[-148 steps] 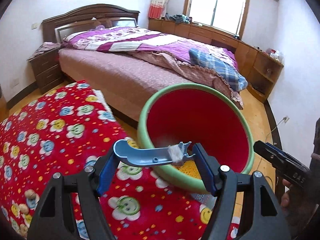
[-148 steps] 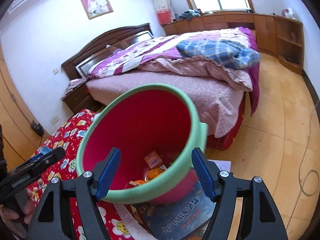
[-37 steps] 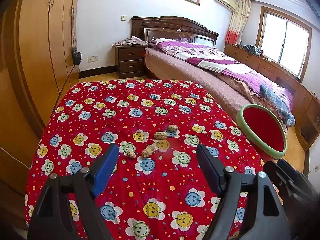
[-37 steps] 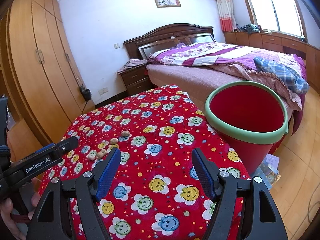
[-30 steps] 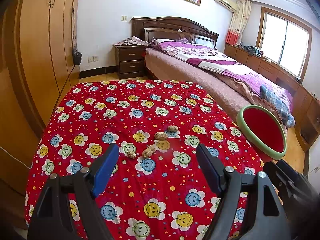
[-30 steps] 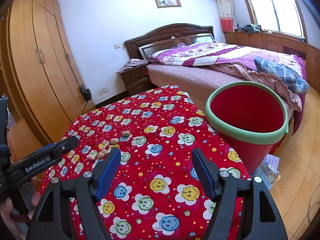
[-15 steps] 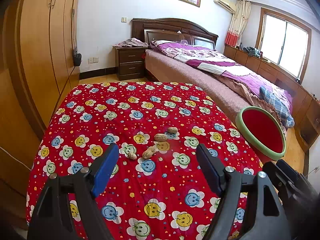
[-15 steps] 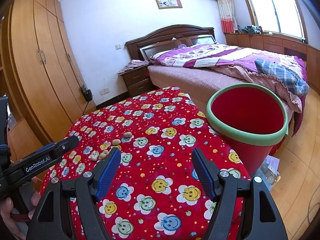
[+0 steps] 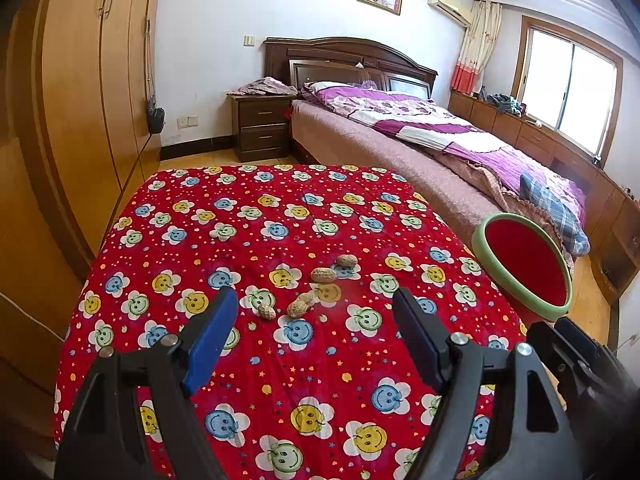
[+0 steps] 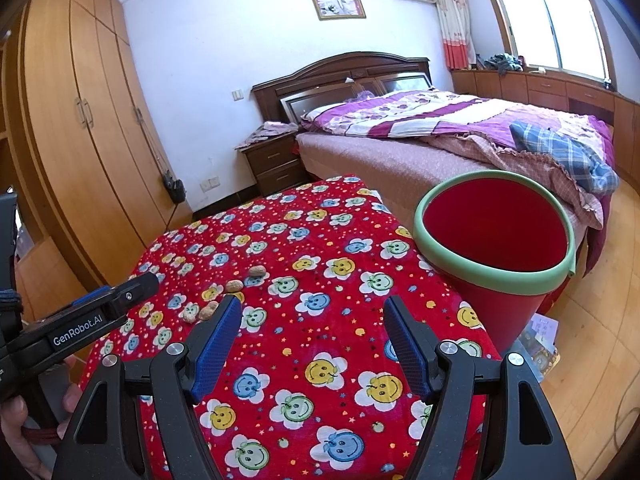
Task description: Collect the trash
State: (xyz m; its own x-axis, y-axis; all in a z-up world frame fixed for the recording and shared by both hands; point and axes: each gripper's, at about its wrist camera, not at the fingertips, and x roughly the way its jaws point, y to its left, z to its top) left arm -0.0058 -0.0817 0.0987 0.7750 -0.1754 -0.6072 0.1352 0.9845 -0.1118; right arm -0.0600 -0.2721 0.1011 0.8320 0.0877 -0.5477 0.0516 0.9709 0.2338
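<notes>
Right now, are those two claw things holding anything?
Left gripper: open, holding nothing.
Right gripper: open, holding nothing.

- Four tan, rough-shelled peanuts [image 9: 324, 275] lie loose on the red smiley-flower tablecloth [image 9: 248, 224], near the middle of the table, in a short line running from near left to far right; the two nearer ones sit just beside each other.
- A red plastic bucket with a pale green rolled rim [image 10: 494, 236] stands upright on the floor just off the table's right edge, mouth open, its bottom hidden.
</notes>
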